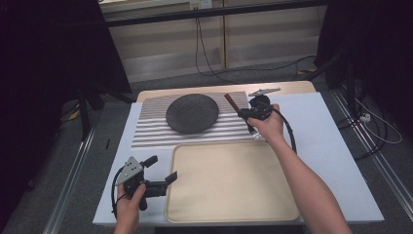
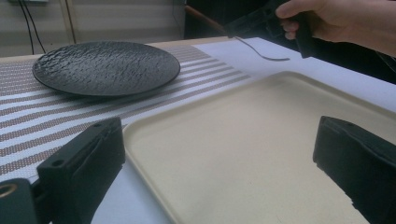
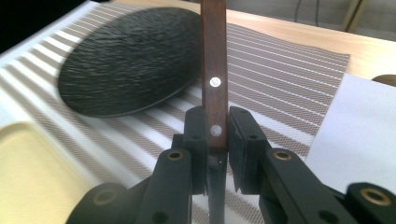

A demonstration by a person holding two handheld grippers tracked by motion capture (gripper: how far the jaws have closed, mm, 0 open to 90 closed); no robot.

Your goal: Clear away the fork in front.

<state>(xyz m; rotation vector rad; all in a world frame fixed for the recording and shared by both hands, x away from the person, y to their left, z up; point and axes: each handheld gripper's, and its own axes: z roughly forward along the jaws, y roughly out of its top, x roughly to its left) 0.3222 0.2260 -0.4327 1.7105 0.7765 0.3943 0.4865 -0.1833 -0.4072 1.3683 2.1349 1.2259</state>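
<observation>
My right gripper is shut on a utensil with a riveted wooden handle and a thin metal end. It holds the utensil in the air above the right end of a striped placemat, with the handle pointing toward a round black plate. My left gripper stands open at the near left, with its jaws wide apart over the left edge of a beige tray. Nothing is between its fingers.
The plate lies on the placemat at the back of the pale-covered table, and the tray takes up the near middle. Cables run over the floor behind the table. Dark curtains stand at both sides.
</observation>
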